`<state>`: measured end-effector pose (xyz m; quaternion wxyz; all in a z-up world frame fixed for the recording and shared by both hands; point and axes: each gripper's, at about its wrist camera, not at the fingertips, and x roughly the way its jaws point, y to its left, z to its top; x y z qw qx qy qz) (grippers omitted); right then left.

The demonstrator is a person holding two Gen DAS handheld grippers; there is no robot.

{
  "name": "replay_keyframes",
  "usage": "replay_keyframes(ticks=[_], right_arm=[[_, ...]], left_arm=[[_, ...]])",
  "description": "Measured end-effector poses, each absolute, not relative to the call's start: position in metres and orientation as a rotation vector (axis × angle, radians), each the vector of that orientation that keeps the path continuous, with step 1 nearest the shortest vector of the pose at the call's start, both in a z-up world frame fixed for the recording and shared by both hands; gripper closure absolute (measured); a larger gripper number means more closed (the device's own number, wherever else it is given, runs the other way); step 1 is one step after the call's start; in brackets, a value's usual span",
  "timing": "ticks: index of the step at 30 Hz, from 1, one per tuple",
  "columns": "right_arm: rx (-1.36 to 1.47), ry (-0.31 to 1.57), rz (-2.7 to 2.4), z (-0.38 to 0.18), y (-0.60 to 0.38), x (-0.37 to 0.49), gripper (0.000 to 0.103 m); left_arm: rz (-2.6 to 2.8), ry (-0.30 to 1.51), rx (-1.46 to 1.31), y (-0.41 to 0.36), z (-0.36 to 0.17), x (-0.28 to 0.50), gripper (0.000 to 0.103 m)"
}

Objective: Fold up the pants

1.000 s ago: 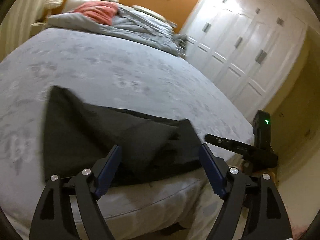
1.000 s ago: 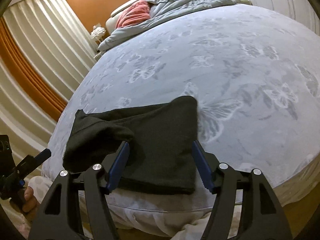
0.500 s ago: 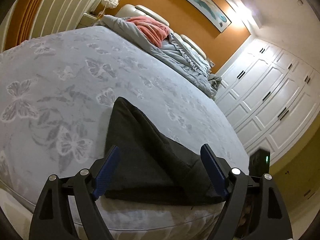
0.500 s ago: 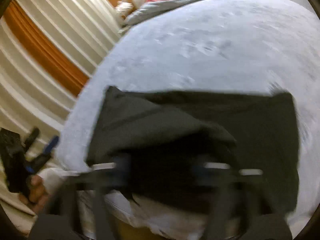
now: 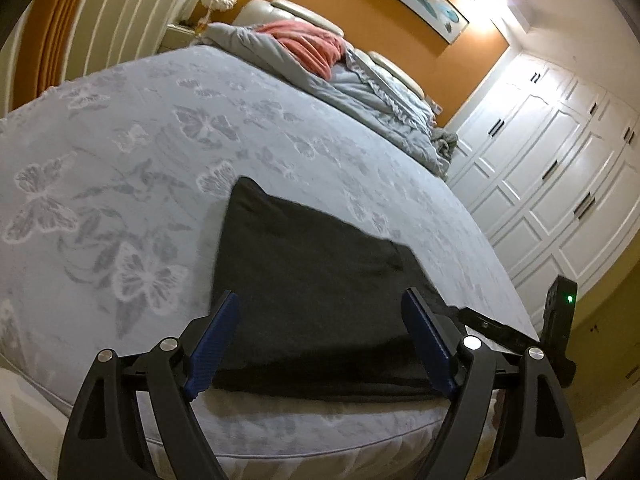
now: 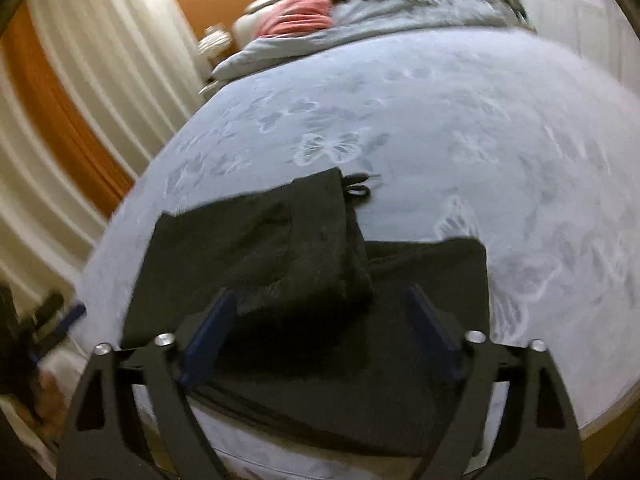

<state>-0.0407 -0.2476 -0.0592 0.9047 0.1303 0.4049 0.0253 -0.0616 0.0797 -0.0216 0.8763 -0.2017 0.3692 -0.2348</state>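
Dark grey pants (image 5: 312, 280) lie folded on the bed near its front edge. My left gripper (image 5: 320, 296) hovers just before them, open, with nothing pinched between its blue pads. In the right wrist view the pants (image 6: 420, 272) carry an upper folded layer (image 6: 280, 248) whose drawstring (image 6: 356, 186) pokes out at the far side. My right gripper (image 6: 320, 294) stands over the near edge of that layer. Its jaws are opening, and the pads are clear of the cloth. The right tool's black body (image 5: 560, 320), with a green light, shows at the right of the left wrist view.
The bed (image 5: 120, 140) has a grey butterfly-pattern cover. A rumpled grey duvet (image 5: 360, 88) and a pink blanket (image 5: 312, 46) are heaped at its head. White wardrobe doors (image 5: 552, 168) stand on the right, cream and orange curtains (image 6: 80, 100) on the left. The mattress edge (image 5: 320, 424) drops off below the grippers.
The right wrist view blurred with motion half a second ago; now an upper layer of the pants lies across the rest, drawstring showing. The left gripper swung round until the pants lie straight ahead.
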Motion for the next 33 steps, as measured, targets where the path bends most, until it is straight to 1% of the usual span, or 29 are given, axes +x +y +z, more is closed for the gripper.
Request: replay_keyframes(ticks=[3, 4, 5, 6, 8, 9, 11, 13, 15, 16, 17, 18, 20, 21, 24, 25, 26, 27, 28, 29, 30, 31, 33], right_arm=[[0.296, 0.910, 0.030, -0.079, -0.253, -0.016, 0.018], [0.346, 0.944, 0.044, -0.091, -0.256, -0.004, 0.022], [0.387, 0.966, 0.067, -0.098, -0.259, 0.002, 0.035], [0.424, 0.991, 0.080, -0.105, -0.260, 0.007, 0.066], [0.399, 0.970, 0.075, -0.095, -0.254, 0.009, 0.076], [0.406, 0.934, 0.106, -0.081, -0.253, 0.005, 0.086], [0.514, 0.831, 0.187, -0.042, -0.259, -0.012, 0.087], [0.543, 0.737, 0.216, -0.004, -0.264, -0.041, 0.088], [0.506, 0.720, 0.140, 0.006, -0.269, -0.066, 0.087], [0.494, 0.732, 0.093, 0.001, -0.274, -0.077, 0.087], [0.476, 0.779, 0.028, -0.016, -0.282, -0.085, 0.087], [0.471, 0.839, -0.011, -0.035, -0.287, -0.086, 0.086], [0.457, 1.016, -0.094, -0.087, -0.296, -0.081, 0.084], [0.480, 1.019, -0.095, -0.095, -0.298, -0.084, 0.077], [0.502, 0.933, -0.100, -0.073, -0.296, -0.099, 0.075], [0.483, 0.910, -0.117, -0.067, -0.295, -0.101, 0.071], [0.458, 0.890, -0.129, -0.059, -0.296, -0.101, 0.064], [0.439, 0.881, -0.138, -0.055, -0.297, -0.101, 0.047], [0.416, 0.882, -0.158, -0.053, -0.299, -0.100, 0.040], [0.408, 0.894, -0.170, -0.055, -0.303, -0.095, 0.039], [0.410, 0.908, -0.169, -0.057, -0.306, -0.094, 0.032], [0.424, 0.925, -0.158, -0.062, -0.309, -0.092, 0.021], [0.474, 0.963, -0.141, -0.076, -0.311, -0.085, 0.016]], left_arm=[[-0.488, 0.766, -0.380, 0.070, -0.022, -0.062, 0.023], [-0.484, 0.761, -0.364, 0.068, -0.023, -0.063, 0.023], [-0.480, 0.757, -0.353, 0.066, -0.023, -0.063, 0.023], [-0.469, 0.754, -0.337, 0.065, -0.023, -0.064, 0.023], [-0.447, 0.751, -0.324, 0.065, -0.025, -0.063, 0.023], [-0.433, 0.754, -0.332, 0.068, -0.026, -0.061, 0.023], [-0.423, 0.758, -0.369, 0.075, -0.027, -0.059, 0.023], [-0.425, 0.769, -0.412, 0.082, -0.029, -0.056, 0.023], [-0.433, 0.785, -0.444, 0.086, -0.031, -0.053, 0.023], [-0.435, 0.791, -0.452, 0.087, -0.032, -0.052, 0.023], [-0.436, 0.795, -0.453, 0.086, -0.033, -0.052, 0.023], [-0.437, 0.799, -0.453, 0.085, -0.033, -0.051, 0.023], [-0.442, 0.813, -0.446, 0.080, -0.035, -0.050, 0.023], [-0.443, 0.823, -0.439, 0.076, -0.036, -0.049, 0.023], [-0.420, 0.846, -0.417, 0.072, -0.042, -0.049, 0.023], [-0.411, 0.854, -0.416, 0.073, -0.044, -0.048, 0.023], [-0.407, 0.862, -0.419, 0.074, -0.045, -0.048, 0.023], [-0.409, 0.876, -0.429, 0.075, -0.048, -0.046, 0.023], [-0.408, 0.889, -0.444, 0.076, -0.051, -0.044, 0.021], [-0.403, 0.907, -0.466, 0.078, -0.054, -0.041, 0.020], [-0.400, 0.944, -0.506, 0.080, -0.062, -0.035, 0.020], [-0.400, 0.982, -0.549, 0.082, -0.070, -0.030, 0.020], [-0.400, 1.064, -0.656, 0.085, -0.088, -0.020, 0.020]])
